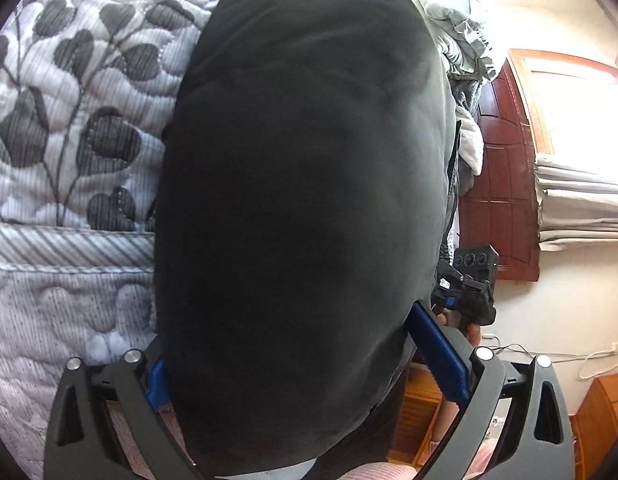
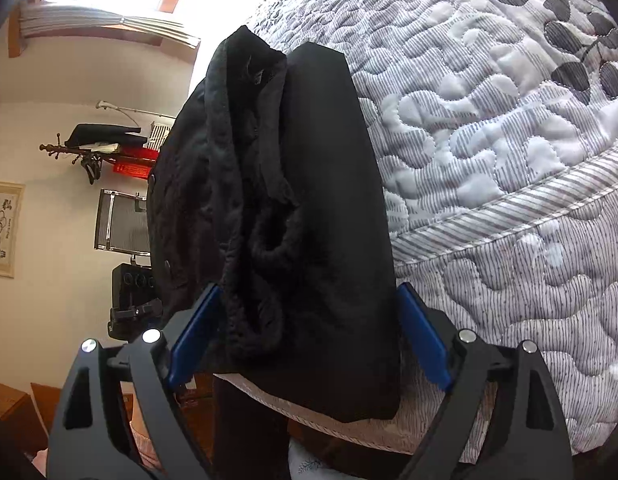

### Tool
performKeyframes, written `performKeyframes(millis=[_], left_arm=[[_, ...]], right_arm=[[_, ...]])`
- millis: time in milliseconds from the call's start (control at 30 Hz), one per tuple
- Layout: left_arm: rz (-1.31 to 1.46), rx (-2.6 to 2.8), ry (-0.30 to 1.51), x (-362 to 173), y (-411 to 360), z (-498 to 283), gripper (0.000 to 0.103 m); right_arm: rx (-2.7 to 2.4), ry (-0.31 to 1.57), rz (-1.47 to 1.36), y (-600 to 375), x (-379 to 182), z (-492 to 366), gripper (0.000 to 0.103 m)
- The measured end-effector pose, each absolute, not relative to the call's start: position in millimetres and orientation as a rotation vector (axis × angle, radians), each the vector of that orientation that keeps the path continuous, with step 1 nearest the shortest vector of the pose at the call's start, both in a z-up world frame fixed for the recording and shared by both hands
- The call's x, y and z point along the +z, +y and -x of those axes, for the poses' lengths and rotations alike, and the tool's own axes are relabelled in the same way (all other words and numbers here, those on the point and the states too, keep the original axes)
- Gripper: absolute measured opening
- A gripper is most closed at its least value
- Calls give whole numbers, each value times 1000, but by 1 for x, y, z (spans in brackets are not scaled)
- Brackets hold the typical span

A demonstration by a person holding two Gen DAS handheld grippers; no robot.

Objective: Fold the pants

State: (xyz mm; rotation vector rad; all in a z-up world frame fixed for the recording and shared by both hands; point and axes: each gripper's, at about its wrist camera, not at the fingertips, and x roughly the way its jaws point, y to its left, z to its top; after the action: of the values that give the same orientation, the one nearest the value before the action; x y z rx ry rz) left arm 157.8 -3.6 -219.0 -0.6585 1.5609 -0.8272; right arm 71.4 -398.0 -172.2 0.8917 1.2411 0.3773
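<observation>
The black pants (image 1: 301,184) fill the middle of the left wrist view and lie over the quilted bed. My left gripper (image 1: 309,356) has its blue pads (image 1: 439,354) spread wide, with the pants cloth bulging between them. In the right wrist view the pants (image 2: 309,208) show as a folded bundle with the waistband and lining at the left. My right gripper (image 2: 305,336) is also spread wide, one blue pad (image 2: 423,338) on each side of the bundle. The other gripper (image 1: 471,284) shows past the pants' right edge in the left wrist view.
A grey-and-white quilted bedspread (image 2: 489,140) with a leaf print covers the bed. Rumpled grey bedding (image 1: 465,40) lies at the far end. A dark red wooden headboard (image 1: 501,184), a bright window (image 1: 577,112), a coat rack (image 2: 93,148) and wooden furniture (image 1: 601,420) stand around the bed.
</observation>
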Motion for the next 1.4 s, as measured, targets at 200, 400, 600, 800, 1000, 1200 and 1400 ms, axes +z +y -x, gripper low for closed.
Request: performKeyframes(millis=[200,400,600,800,1000,1200,1400], left_arm=[[649,-816,1577,-223,-17,-160,99],[666,-799,1567,-225,-24,-160,99],[689,-715,1557,-212,-16,-154,77],[752,-707,1504,-199,-8,-150,40],[737,-705,1427,-182,-8,-144,32],[720,-724,1367,-161,-16,-145,31],[694,-741,1287,-133,-22,-161,31]], right_arm=[[412,1248,-864,-383,-171,-79,90],[402,1216,-835,-371,-166,-74,70],[412,1163,-792,-368,-153,-65,47],[412,1116,-684,-350,-122,-68,38],[396,1086,-646,-342,-103,-68,35],[381,1043,-580,-337,-79,-71,35],[384,988,-547,-339,-58,-88,34]])
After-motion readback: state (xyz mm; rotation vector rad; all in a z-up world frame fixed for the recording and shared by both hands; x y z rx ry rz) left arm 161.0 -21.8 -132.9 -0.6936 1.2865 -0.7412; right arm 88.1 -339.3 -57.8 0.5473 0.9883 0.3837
